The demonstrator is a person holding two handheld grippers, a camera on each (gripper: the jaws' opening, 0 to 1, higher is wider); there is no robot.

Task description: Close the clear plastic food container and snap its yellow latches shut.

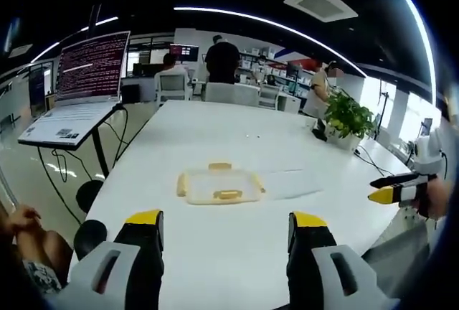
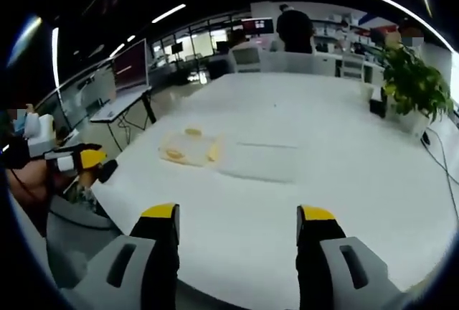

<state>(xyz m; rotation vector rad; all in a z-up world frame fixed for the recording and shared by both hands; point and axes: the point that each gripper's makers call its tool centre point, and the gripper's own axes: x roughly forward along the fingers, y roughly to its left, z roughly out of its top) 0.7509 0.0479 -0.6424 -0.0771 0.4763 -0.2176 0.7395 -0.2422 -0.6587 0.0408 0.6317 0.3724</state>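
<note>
Clear plastic container [image 1: 219, 186] with yellow latches [image 1: 227, 195] on a smooth, matt white table [image 1: 237, 138]

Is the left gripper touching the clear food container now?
Apart. In the left gripper view, the left gripper stands open near the table's edge, and bare white table lies between its fingertips and the container.

The food container [image 1: 219, 185] lies on the counter [image 1: 237, 138], with its lid [image 1: 290, 183] flat just beside it. A potted plant [image 1: 347, 118] stands at the counter's far right; a laptop [image 1: 77, 86] sits on a stand off its left side.
</note>
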